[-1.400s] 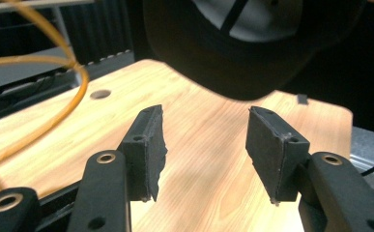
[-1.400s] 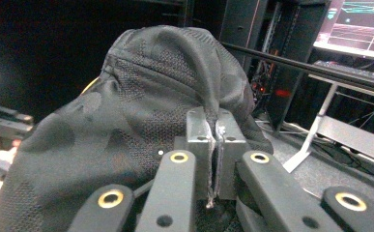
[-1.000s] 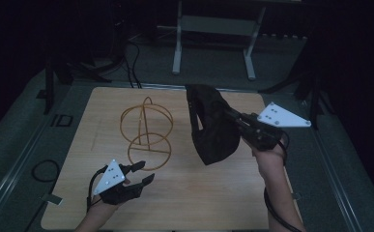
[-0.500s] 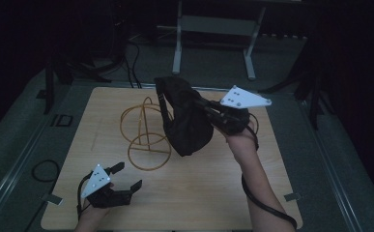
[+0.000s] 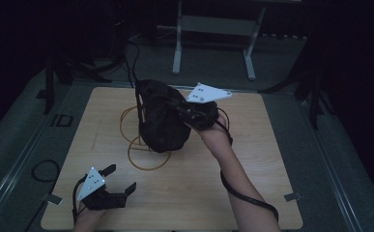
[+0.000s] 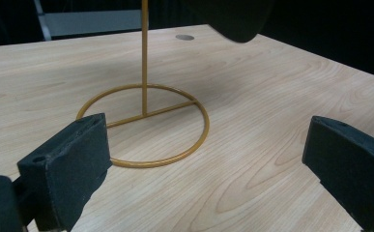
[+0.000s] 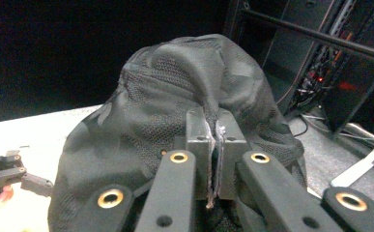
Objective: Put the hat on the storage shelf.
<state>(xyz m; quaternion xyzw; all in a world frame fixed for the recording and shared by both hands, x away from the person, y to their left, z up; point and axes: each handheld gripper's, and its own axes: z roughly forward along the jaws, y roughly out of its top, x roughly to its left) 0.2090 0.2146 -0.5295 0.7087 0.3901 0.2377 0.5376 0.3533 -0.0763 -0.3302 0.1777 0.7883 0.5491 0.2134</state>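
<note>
The right tool [image 5: 187, 112] pinches the black cap [image 5: 161, 116] above the gold wire stand [image 5: 145, 145] (stand at 7 o'clock below it), while the open left tool [image 5: 119, 186] waits on the surface [image 5: 252, 159].

Matt mesh cloth cap [image 7: 175, 111], wooden table [image 5: 252, 183]

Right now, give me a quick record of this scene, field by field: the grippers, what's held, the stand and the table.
right gripper: shut on the black cap, held above the table
left gripper: open, holding nothing, low near the table's front left
gold wire stand: upright, round base flat on the table
cap versus stand: cap above it in the high view; contact cannot be told
wooden table: light wood
</note>
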